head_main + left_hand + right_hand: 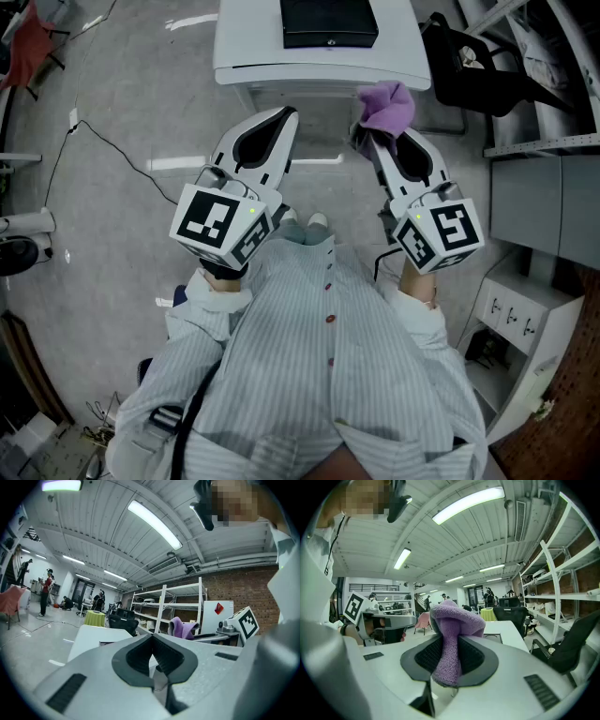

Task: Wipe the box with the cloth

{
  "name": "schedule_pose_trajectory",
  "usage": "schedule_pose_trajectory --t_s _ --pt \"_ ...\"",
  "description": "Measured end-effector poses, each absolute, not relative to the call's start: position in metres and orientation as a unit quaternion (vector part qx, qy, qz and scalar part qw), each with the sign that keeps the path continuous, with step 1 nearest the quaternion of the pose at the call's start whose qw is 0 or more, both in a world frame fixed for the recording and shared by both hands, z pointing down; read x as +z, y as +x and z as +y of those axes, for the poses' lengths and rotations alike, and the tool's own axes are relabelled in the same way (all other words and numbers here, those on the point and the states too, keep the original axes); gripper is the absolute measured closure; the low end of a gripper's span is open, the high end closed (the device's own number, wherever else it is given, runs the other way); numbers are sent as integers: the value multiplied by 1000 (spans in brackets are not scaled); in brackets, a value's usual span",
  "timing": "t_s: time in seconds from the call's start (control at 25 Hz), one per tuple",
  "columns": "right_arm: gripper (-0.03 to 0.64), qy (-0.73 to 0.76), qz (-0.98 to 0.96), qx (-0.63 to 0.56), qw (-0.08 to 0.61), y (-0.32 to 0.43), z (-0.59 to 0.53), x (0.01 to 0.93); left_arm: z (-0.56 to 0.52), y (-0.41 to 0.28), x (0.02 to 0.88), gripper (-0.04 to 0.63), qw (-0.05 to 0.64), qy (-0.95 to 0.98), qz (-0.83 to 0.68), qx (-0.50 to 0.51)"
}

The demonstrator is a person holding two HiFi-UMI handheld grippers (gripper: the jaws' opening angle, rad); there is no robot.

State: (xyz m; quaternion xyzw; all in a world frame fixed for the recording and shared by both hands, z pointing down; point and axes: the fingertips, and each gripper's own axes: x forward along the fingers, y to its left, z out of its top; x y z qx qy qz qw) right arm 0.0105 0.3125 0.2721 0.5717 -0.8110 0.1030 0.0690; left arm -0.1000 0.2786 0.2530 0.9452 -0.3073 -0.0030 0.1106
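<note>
a: what's the right gripper [449,641] got?
b: the purple cloth [452,620]. its jaws are pinched on the middle of it. a fold bulges out past the tips and a short tail hangs behind the pads, so there's a soft wad out front to rub with.
a: and the left gripper [152,638]?
b: jaws closed together, pads meeting, nothing between them. i'd say it's free to steady the box if needed.
a: where's the box [328,21]?
b: well beyond both sets of jaws, lying flat on the white bench [246,52]. neither gripper is near it. both are held close to the person's chest, tips pointing out toward the bench.
a: so wiping hasn't begun?
b: judging by that gap, no. the cloth touches nothing but the jaws. the next move would be carrying the wad forward and down onto the top of the box.
a: any latch on it?
b: there's a small pale spot at its near edge, maybe a lock, but it's too small to tell.
</note>
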Motion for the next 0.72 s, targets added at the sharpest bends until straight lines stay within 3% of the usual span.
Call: schedule_pose_trajectory --t_s 0.72 --pt "525 559 -822 98 52 34 324 265 289 -83 242 588 95 940 -328 -13"
